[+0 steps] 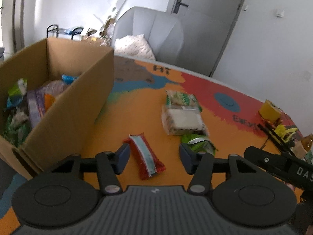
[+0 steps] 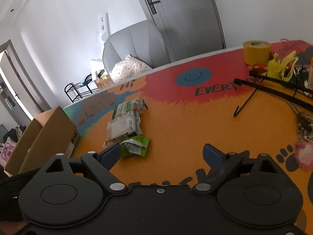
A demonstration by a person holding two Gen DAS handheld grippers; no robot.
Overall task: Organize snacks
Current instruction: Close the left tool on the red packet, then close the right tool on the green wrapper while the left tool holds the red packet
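the left claw (image 1: pixel 154 157) hangs low over the orange table (image 1: pixel 121 121), its jaws partly apart with a red bar (image 1: pixel 146 154) lying between them on the tabletop. the bar sits slantwise, nearer the left finger; neither pad presses on it, so nothing is gripped. just past the right finger lies a green packet (image 1: pixel 199 142), crumpled, close beside that fingertip. beyond it a clear-wrapped pack (image 1: pixel 183 120) lies flat, and a green-and-white pack (image 1: pixel 182 98) touches its far edge. to the left of the claw stands an open carton (image 1: pixel 74 105), already holding several snacks (image 1: pixel 37 101).

the right claw (image 2: pixel 161 154) is spread wide over bare tabletop, nothing between its fingers. the green packet (image 2: pixel 137 145) lies just beyond and beside its left fingertip, outside the gap. the clear-wrapped pack (image 2: pixel 125 127) and the green-and-white pack (image 2: pixel 131 105) lie further on in a row. the carton (image 2: pixel 47 137) stands well off to the left. on the far right are a black hanger (image 2: pixel 273 90), a yellow tape roll (image 2: pixel 256 51) and a yellow bag (image 2: pixel 281 66).

behind the table stand a grey chair (image 2: pixel 137 41) and a door (image 2: pixel 182 15).
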